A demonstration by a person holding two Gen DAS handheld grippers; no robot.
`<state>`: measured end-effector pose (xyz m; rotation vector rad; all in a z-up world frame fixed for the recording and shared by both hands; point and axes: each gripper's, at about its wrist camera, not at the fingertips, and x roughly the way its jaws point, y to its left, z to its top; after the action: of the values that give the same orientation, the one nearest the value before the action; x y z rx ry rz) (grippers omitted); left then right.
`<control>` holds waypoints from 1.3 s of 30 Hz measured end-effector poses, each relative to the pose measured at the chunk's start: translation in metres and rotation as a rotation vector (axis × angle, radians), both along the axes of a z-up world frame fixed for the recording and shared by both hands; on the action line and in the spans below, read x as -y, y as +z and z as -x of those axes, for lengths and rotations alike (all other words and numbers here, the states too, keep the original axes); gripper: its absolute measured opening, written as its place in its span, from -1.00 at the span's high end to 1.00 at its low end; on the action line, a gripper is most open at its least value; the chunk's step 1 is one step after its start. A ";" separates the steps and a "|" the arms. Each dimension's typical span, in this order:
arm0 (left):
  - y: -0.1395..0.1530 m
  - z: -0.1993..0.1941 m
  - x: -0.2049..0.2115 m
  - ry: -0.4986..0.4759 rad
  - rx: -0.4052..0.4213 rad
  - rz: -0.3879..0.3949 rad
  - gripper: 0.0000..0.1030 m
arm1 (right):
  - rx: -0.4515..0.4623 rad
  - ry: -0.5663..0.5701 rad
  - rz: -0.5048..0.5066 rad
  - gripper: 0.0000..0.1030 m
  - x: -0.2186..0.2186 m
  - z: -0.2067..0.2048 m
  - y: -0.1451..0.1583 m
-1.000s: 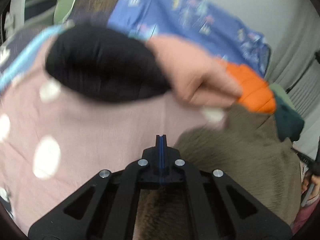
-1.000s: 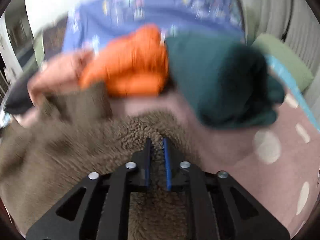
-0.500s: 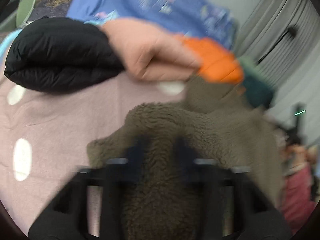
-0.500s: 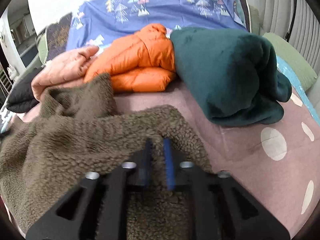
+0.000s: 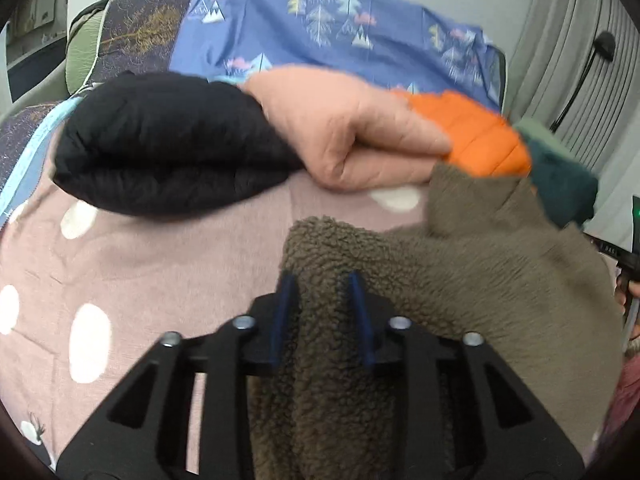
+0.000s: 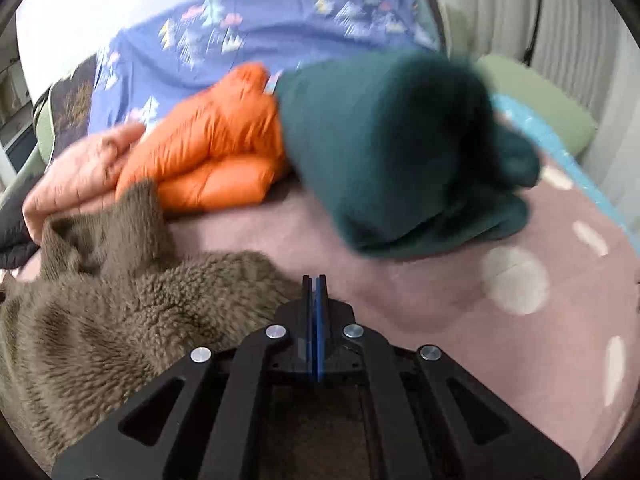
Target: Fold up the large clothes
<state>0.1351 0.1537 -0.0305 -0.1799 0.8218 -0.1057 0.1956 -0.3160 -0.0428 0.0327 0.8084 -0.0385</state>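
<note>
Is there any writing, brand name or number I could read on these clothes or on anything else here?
None can be read.
Dark device at the right edge of the left view: small pale marks, too blurred to read.
Blue sheet: only pictures of trees and clouds, no words.

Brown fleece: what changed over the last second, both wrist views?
The left tongs, shut over bare sheet a second ago, have just been opening and now straddle a fold of the brown fleece; whether the pads press it is unclear. The right tongs, slightly apart over the fleece then, are shut, nothing visible between them, pointing past the fleece edge. The folded black, pink, orange and green garments stayed put.
</note>
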 end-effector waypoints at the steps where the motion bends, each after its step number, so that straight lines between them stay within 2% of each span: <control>1: 0.010 0.003 -0.001 0.009 0.017 -0.007 0.39 | 0.029 0.011 0.002 0.95 -0.001 0.005 0.012; 3: 0.035 0.013 0.007 -0.004 0.078 0.009 0.39 | 0.078 0.070 -0.046 0.90 -0.011 0.022 0.038; 4: 0.050 0.021 0.015 -0.036 0.122 0.038 0.39 | 0.097 0.137 -0.102 0.89 -0.023 0.032 0.050; 6: 0.065 0.024 0.035 -0.099 0.153 0.074 0.31 | 0.099 0.245 -0.164 0.87 -0.050 0.044 0.058; 7: 0.067 0.023 0.054 -0.137 0.139 0.076 0.24 | 0.091 0.316 -0.195 0.83 -0.070 0.051 0.058; 9: 0.059 0.013 0.087 -0.173 0.083 0.042 0.18 | 0.066 0.380 -0.191 0.78 -0.099 0.055 0.049; 10: 0.049 0.010 0.103 -0.189 0.051 0.004 0.13 | 0.033 0.373 -0.118 0.76 -0.115 0.054 0.031; 12: 0.009 -0.004 0.130 -0.187 -0.059 -0.141 -0.02 | -0.049 0.322 0.011 0.72 -0.126 0.037 -0.014; 13: -0.017 -0.011 0.136 -0.183 -0.109 -0.186 -0.03 | -0.109 0.311 0.004 0.71 -0.122 0.026 -0.040; 14: -0.031 -0.013 0.138 -0.178 -0.104 -0.192 -0.04 | -0.122 0.296 -0.068 0.71 -0.112 0.018 -0.054; 17: -0.022 -0.011 0.138 -0.175 -0.089 -0.207 -0.03 | -0.122 0.276 -0.189 0.72 -0.096 0.015 -0.040; 19: -0.022 -0.009 0.134 -0.179 -0.085 -0.184 -0.03 | -0.121 0.288 -0.175 0.72 -0.097 0.016 -0.043; 23: -0.012 -0.005 0.128 -0.179 -0.079 -0.144 -0.02 | -0.110 0.283 -0.093 0.71 -0.106 0.021 -0.028; 25: 0.008 0.004 0.119 -0.185 -0.059 -0.083 -0.01 | -0.087 0.260 -0.100 0.67 -0.107 0.031 -0.011; 27: 0.018 0.007 0.121 -0.213 -0.018 -0.050 0.00 | -0.032 0.305 -0.142 0.67 -0.117 0.036 0.010; 29: 0.031 0.009 0.123 -0.206 0.014 -0.090 -0.01 | 0.015 0.344 -0.137 0.67 -0.135 0.041 0.026; 31: 0.024 0.000 0.124 -0.183 -0.033 -0.103 -0.01 | -0.010 0.373 -0.153 0.67 -0.150 0.038 0.020; 32: 0.015 -0.007 0.123 -0.172 -0.065 -0.098 -0.03 | -0.075 0.375 -0.147 0.67 -0.158 0.029 0.002; 33: -0.008 -0.018 0.122 -0.154 -0.137 -0.099 -0.03 | -0.140 0.357 -0.122 0.66 -0.162 0.020 -0.022; 34: -0.023 -0.024 0.122 -0.152 -0.161 -0.101 -0.08 | -0.176 0.346 -0.107 0.67 -0.164 0.014 -0.041; 35: -0.034 -0.024 0.122 -0.157 -0.134 -0.100 -0.09 | -0.156 0.339 -0.103 0.67 -0.163 0.010 -0.056; 39: -0.030 -0.022 0.125 -0.155 -0.129 -0.119 -0.10 | -0.139 0.332 -0.055 0.67 -0.170 0.014 -0.047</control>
<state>0.1570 0.0284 -0.0607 -0.0103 0.9679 -0.1920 0.1821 -0.1461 -0.0900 -0.0530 0.9454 0.2981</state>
